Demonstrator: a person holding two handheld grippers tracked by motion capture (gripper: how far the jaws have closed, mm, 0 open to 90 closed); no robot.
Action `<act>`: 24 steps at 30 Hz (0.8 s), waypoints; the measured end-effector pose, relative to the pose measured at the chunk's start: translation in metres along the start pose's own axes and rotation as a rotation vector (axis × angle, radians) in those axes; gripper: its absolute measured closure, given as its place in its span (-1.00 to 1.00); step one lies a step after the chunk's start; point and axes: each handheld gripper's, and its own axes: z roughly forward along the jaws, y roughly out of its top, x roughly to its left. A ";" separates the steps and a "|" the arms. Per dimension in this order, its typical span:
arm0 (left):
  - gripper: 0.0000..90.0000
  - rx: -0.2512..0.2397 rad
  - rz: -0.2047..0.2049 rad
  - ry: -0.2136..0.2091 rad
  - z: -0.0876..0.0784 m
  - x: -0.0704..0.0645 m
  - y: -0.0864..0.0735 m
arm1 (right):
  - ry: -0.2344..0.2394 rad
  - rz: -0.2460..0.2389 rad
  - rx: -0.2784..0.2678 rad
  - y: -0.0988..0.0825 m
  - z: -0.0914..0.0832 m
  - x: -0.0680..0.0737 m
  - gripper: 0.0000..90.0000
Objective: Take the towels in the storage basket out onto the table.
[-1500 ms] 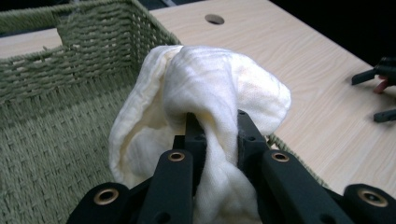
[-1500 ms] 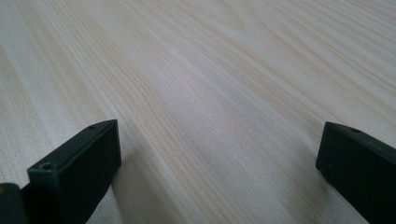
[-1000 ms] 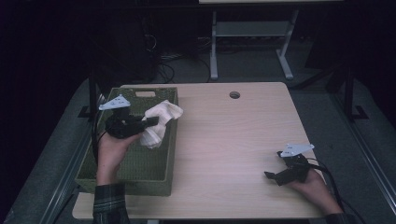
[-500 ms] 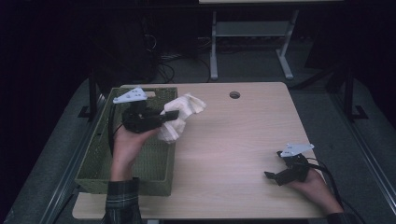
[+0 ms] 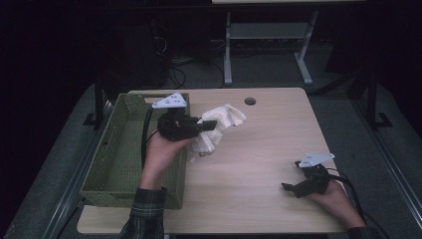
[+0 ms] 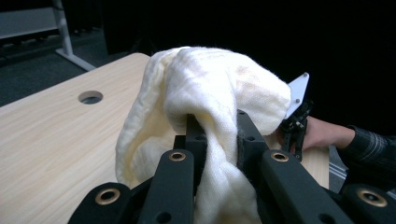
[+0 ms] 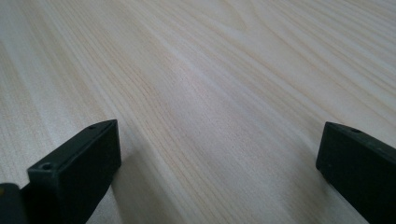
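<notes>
A crumpled cream cloth (image 5: 225, 118) hangs from my left gripper (image 5: 211, 124), which is shut on it above the table just right of the green basket (image 5: 102, 167). In the left gripper view the cloth (image 6: 210, 79) bulges over both black jaws of the left gripper (image 6: 217, 122) and droops between them. My right gripper (image 5: 289, 188) rests low near the table's front right, with the hand behind it. Its jaws stand wide apart in the right gripper view, so the right gripper (image 7: 219, 156) is open with bare wood between them.
The pale wooden table (image 5: 259, 164) has a round cable hole (image 5: 250, 101) near its far edge. The woven basket sits along the table's left side. A metal desk frame (image 5: 268, 45) stands on the dark floor beyond.
My left gripper has carried the cloth rightward and slightly up, from over the basket to over the table beside it. The right gripper has stayed where it was.
</notes>
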 end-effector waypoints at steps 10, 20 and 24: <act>0.75 0.050 0.045 -0.038 0.033 -0.016 -0.002 | 0.000 -0.001 0.000 0.000 0.000 0.000 -1.00; 0.75 0.086 0.080 -0.039 0.066 -0.028 -0.008 | 0.001 0.002 0.000 0.000 0.000 0.000 -1.00; 0.75 0.097 0.085 -0.036 0.077 -0.032 -0.011 | 0.002 0.005 0.000 0.000 0.000 0.000 -1.00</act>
